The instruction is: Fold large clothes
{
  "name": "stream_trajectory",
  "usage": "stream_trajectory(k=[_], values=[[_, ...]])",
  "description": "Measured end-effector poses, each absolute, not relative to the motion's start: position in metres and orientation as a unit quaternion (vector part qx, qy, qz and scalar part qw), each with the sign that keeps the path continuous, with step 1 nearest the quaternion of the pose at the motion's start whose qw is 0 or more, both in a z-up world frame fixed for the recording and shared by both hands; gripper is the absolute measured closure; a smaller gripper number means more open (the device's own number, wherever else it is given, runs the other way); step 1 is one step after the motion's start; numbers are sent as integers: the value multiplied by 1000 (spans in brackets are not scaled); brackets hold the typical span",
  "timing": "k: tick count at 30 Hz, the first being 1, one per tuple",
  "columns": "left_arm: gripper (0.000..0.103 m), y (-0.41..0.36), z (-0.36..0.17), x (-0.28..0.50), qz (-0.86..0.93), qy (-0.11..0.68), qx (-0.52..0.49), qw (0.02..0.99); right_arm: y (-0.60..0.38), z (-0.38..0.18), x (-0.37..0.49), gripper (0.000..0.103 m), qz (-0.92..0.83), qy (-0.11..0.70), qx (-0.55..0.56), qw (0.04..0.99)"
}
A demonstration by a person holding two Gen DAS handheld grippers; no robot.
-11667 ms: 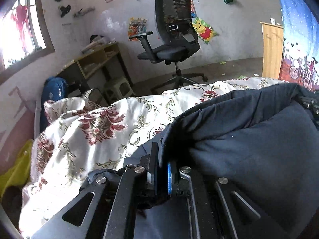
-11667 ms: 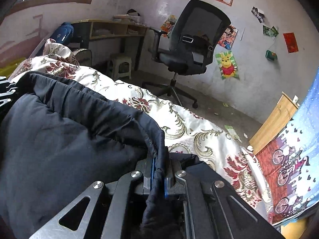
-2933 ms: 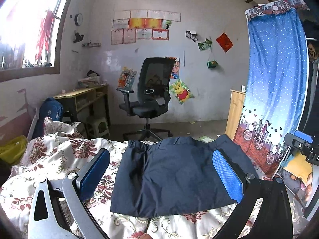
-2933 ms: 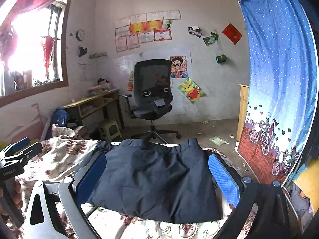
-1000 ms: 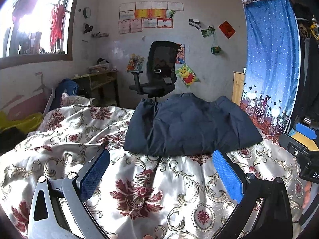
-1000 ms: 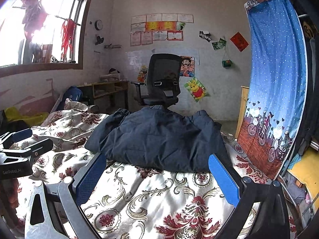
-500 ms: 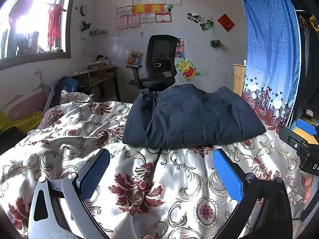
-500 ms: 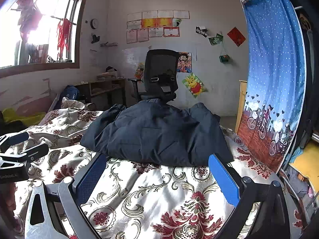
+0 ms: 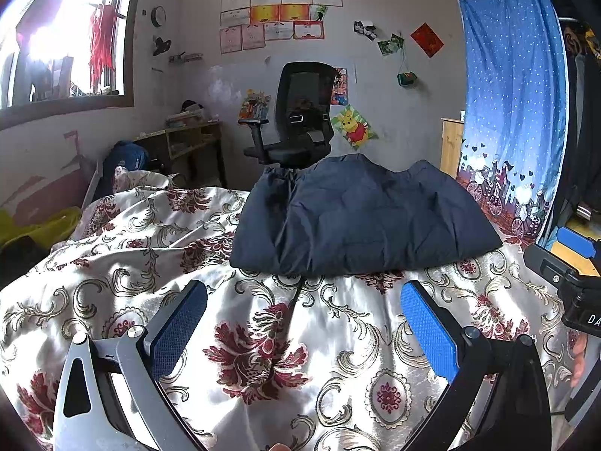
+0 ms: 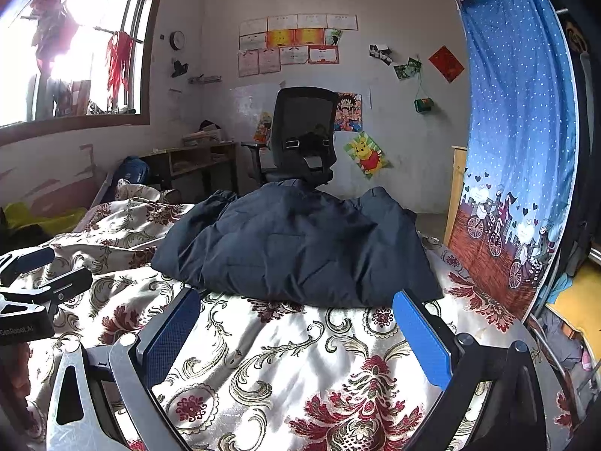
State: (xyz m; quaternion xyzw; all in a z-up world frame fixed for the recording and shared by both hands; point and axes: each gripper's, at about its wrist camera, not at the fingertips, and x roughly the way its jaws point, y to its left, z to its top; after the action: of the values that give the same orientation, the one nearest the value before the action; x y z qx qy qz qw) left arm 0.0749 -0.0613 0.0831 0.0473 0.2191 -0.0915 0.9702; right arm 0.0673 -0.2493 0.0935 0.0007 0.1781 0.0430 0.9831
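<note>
The dark navy garment (image 9: 360, 218) lies in a folded bundle at centre frame on the floral bedspread (image 9: 263, 338), both the left hand-held gripper (image 9: 300, 323) and right hand-held gripper (image 10: 296, 330) spread and empty, so the fold looks finished and any next move would call for reaching forward to tidy it.

— What sort of room is this?

— A lived-in bedroom in a home. A cream floral-patterned bedspread (image 9: 124, 263) covers the bed, and a black mesh office chair (image 10: 302, 139) stands by a low wooden desk (image 10: 195, 161).

— Anything else?

— A yellow cartoon-bear poster (image 9: 355, 127), rows of what look like certificates (image 10: 296, 43), and a blue dotted curtain (image 10: 514, 120).
</note>
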Motion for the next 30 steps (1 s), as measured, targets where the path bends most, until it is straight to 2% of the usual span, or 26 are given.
stream_trajectory(k=[30], values=[[2, -61, 81, 74, -93, 220, 49, 970, -250, 93, 67, 0, 43, 177, 1, 983]])
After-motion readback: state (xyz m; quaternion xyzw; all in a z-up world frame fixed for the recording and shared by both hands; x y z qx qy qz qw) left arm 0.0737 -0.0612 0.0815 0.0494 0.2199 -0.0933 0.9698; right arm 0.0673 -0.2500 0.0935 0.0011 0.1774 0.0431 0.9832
